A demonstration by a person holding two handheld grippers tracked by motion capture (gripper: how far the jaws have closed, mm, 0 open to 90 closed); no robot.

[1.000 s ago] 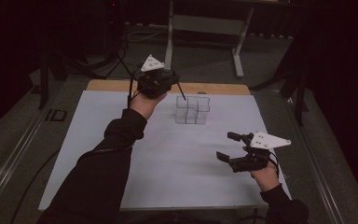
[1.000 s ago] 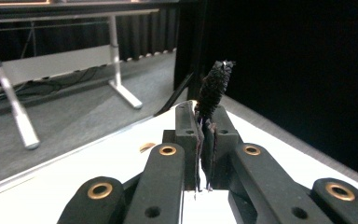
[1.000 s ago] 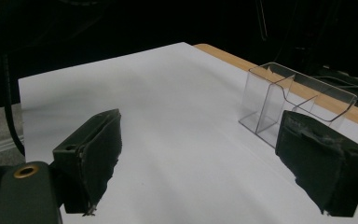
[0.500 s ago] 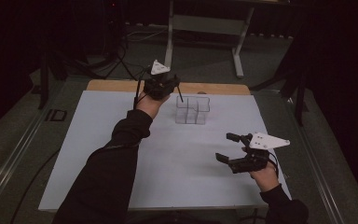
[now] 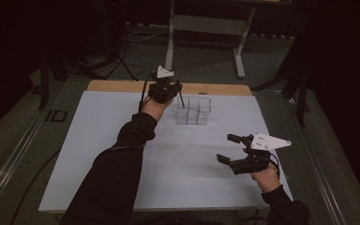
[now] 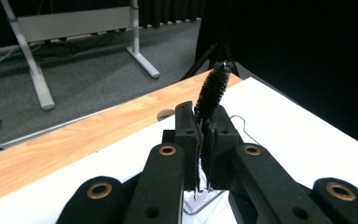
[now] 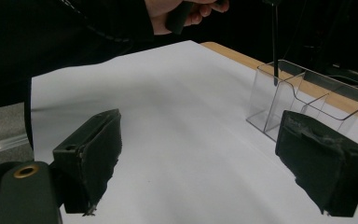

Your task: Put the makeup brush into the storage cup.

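Observation:
A clear plastic organizer [image 5: 194, 111] with several compartments stands at the far middle of the white table top [image 5: 98, 154]. My left gripper [image 5: 167, 89] hovers at its left rear corner, shut on a thin black brush. In the left gripper view the bristle end [image 6: 212, 91] sticks up past the closed jaws [image 6: 203, 128]. In the right gripper view the brush's thin stem [image 7: 275, 42] hangs down with its tip just inside the organizer [image 7: 303, 100]. My right gripper [image 5: 228, 149] rests low at the front right, open and holding nothing [image 7: 205, 158].
A strip of bare wood [image 5: 122, 86] runs along the table's far edge. Behind it a grey metal stand [image 5: 206, 23] and dark tripod legs [image 5: 117, 61] sit on the floor. Table edges drop off to the left and right.
My left gripper has shifted right and slightly down with the brush, bringing the stem over the organizer. The right gripper has stayed where it was, still open.

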